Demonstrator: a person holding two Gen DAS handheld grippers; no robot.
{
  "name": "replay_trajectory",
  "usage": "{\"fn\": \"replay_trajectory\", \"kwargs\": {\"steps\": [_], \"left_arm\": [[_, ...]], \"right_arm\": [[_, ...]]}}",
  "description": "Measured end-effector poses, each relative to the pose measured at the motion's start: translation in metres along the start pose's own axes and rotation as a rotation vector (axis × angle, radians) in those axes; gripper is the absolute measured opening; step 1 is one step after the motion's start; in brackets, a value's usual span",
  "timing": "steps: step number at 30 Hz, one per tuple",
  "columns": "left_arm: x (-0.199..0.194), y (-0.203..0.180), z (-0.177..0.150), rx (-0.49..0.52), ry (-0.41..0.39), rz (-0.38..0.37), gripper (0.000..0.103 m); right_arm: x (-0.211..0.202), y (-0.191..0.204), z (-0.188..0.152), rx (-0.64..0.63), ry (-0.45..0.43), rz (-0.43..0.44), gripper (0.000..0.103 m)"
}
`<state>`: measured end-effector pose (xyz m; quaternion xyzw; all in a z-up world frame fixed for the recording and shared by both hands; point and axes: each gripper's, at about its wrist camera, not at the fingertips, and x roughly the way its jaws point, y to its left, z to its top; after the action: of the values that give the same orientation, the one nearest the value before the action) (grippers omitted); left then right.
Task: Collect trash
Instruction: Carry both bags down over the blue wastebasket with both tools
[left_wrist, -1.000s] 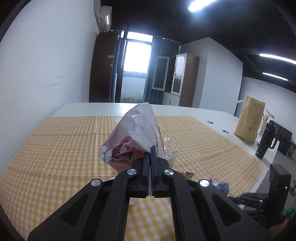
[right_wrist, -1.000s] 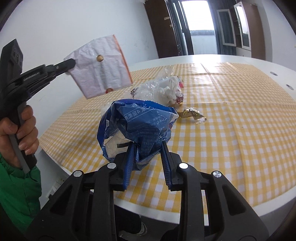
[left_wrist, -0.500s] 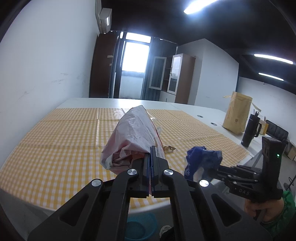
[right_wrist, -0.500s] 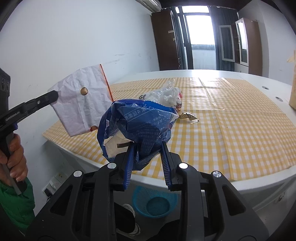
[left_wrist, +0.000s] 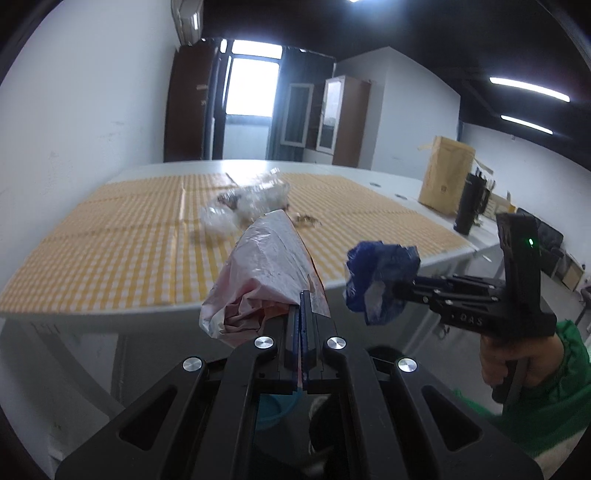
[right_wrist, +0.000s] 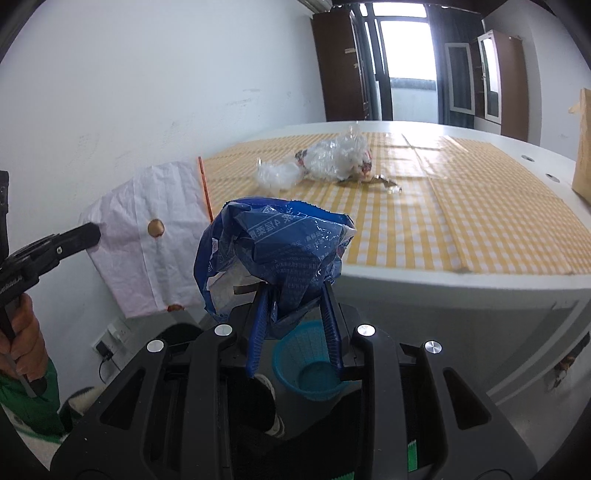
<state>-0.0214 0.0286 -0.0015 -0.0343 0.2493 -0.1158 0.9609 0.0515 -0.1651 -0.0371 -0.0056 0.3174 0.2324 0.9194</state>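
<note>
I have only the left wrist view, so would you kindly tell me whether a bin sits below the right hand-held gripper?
Observer: Yes. The right wrist view shows a blue basket on the floor beside the table, framed between the fingers of the right hand-held gripper.
Operator: How is the wrapper held?
Observer: The blue wrapper is pinched at its lower part; most of it bulges above the fingers.
Operator: And my bag from that side?
Observer: The white bag hangs flat from the left hand-held gripper, gripped at one edge, with an orange strip along the opposite edge.
</note>
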Motion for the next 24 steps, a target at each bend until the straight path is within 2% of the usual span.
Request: {"fn": "replay_trajectory", "kwargs": {"steps": [11, 24], "left_arm": [[0.043, 0.009, -0.057, -0.022, 0.155, -0.046, 0.0], [0.115, 0.037, -0.107, -0.075, 0.264, -0.038, 0.0]], "right_arm": [[0.018, 0.004, -0.044, 0.01, 0.114, -0.01, 0.027], [0.093, -0.012, -0.086, 0.073, 0.265, -0.044, 0.026]]}}
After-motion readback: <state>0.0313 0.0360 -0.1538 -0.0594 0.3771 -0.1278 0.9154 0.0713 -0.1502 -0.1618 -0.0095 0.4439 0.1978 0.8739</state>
